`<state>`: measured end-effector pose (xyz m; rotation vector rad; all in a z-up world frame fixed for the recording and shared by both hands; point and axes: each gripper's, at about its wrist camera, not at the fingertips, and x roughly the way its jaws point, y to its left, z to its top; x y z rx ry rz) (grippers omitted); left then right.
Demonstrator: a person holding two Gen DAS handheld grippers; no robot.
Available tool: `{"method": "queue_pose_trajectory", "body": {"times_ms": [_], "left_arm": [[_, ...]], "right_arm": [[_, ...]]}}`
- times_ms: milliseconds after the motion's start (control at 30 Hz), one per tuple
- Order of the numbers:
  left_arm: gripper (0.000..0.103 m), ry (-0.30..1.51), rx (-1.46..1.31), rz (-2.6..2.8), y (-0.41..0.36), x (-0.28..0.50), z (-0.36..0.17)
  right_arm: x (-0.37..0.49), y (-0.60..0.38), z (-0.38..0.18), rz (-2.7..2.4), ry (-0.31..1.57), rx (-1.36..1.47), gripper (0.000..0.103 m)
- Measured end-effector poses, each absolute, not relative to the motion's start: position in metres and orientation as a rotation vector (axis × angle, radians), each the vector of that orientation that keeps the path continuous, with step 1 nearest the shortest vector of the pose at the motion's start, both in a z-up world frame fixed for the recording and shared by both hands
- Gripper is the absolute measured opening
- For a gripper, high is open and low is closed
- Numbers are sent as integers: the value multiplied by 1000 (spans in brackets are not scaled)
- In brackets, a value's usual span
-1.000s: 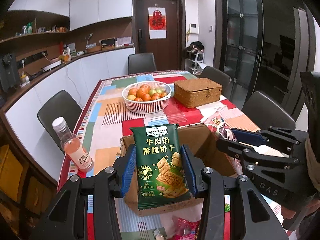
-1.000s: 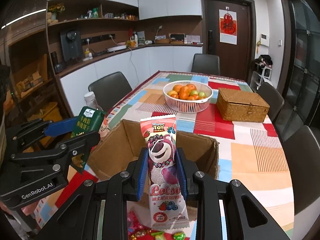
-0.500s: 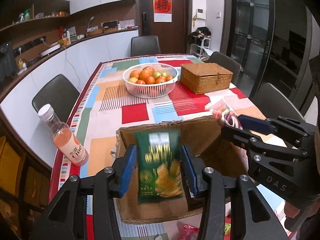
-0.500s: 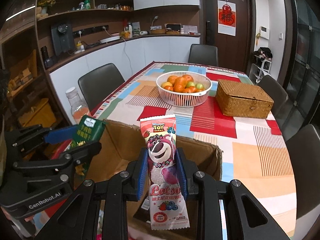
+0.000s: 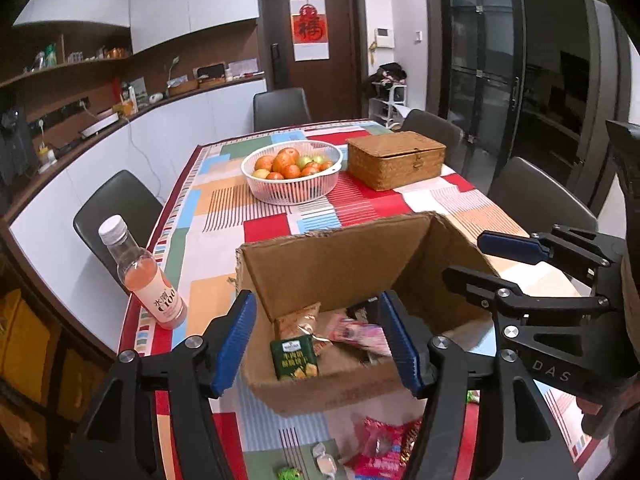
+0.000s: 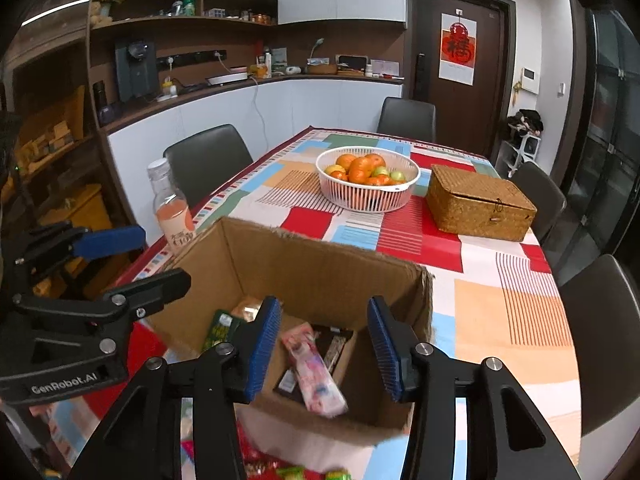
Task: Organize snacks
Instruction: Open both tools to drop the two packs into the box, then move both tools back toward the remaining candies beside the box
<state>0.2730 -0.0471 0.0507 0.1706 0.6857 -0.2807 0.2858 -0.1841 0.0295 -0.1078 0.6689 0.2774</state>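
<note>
Resting inside the cardboard box [image 5: 332, 280], the green biscuit packet [image 5: 294, 357] leans against the near-left wall while the pink Lotso packet [image 6: 314, 368] lies tilted across the darker packets on the box floor, so both snacks look released. The left gripper [image 5: 320, 344] hangs over the box's near edge with its blue fingers [image 5: 234, 338] spread and nothing between them, having just been opening; the right gripper [image 6: 320, 344] shows the same, fingers apart, just widened, the pink packet below them and not pinched. More wrapped sweets [image 5: 384, 448] lie loose on the tabletop [image 5: 224, 208] nearer than the box. To do this step well, lift both grippers straight up clear of the cardboard rim before swinging back, so a finger does not catch the wall and drag the box. Beyond it stand a drink bottle [image 5: 140, 276] at the left edge, a white fruit basket [image 5: 294, 172] and a wicker box [image 5: 396, 158] farther off.
</note>
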Motion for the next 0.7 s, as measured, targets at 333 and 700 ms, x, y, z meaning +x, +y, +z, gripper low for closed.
{"method": "queue_pose_trajectory", "body": {"times_ms": [333, 700], "left_arm": [[65, 703, 166, -324, -57, 230, 43], [66, 778, 211, -332, -67, 209, 12]], "right_arm": [[248, -196, 29, 294, 683, -114, 46], [216, -209, 1, 274, 753, -83, 46]]}}
